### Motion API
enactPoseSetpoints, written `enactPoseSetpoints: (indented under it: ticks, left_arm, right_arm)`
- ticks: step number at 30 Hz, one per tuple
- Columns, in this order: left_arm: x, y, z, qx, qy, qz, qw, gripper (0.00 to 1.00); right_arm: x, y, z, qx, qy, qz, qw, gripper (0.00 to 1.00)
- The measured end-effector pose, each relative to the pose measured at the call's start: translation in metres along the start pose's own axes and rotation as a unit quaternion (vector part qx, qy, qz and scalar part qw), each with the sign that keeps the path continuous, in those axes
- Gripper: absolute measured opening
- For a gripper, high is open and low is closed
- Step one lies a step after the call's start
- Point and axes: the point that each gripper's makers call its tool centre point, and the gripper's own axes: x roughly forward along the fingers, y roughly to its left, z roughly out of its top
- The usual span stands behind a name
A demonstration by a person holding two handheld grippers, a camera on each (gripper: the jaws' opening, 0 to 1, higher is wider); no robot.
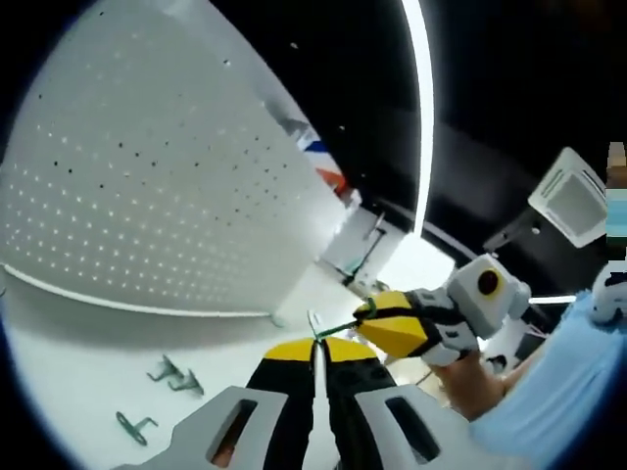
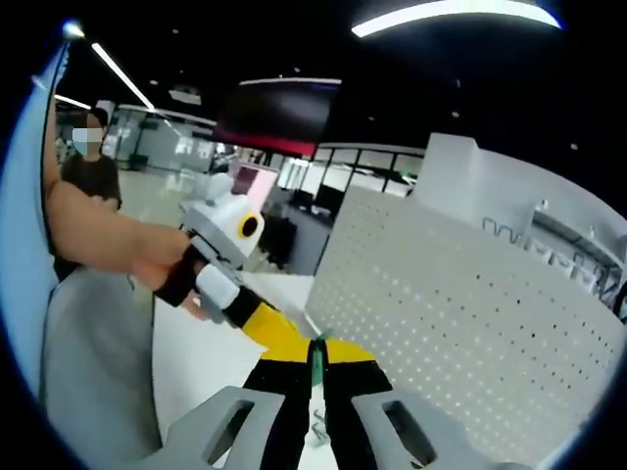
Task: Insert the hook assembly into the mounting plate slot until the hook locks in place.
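Pinched tight between my left gripper [image 1: 315,345] jaws sat the green hook [image 1: 315,328]; my right gripper [image 2: 315,360] pressed onto it too, tips meeting. Spare hooks [image 1: 174,374] lay on the near left. Insertion hadn't begun, I judged: next, carry it to the pegboard [image 1: 167,166] beyond and line it up with a slot.

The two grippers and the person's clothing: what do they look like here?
Both grippers, left gripper and right gripper, have light grey bodies with slotted cutouts, black arms and yellow jaws. The person wears a light blue sleeve and dark fingerless gloves, one on the hand holding the left gripper.
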Motion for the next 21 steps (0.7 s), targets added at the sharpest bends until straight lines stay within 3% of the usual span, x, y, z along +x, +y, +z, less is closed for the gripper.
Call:
enactPoseSetpoints:
  ticks: [3, 9, 21]
  left_arm:
    - [0.000, 0.001, 0.005, -0.021, -0.015, -0.005, 0.9997, 0.04]
    - [0.003, -0.002, 0.006, -0.058, -0.006, -0.019, 0.9981, 0.12]
    - [0.000, 0.000, 0.005, -0.047, 0.005, -0.024, 0.9986, 0.04]
  right_arm:
    - [-0.001, 0.002, 0.004, 0.003, -0.008, 0.006, 0.9999, 0.01]
    - [0.001, 0.009, 0.006, -0.024, -0.013, 0.015, 0.9995, 0.01]
    - [0.002, 0.014, 0.006, -0.049, -0.013, 0.025, 0.9984, 0.01]
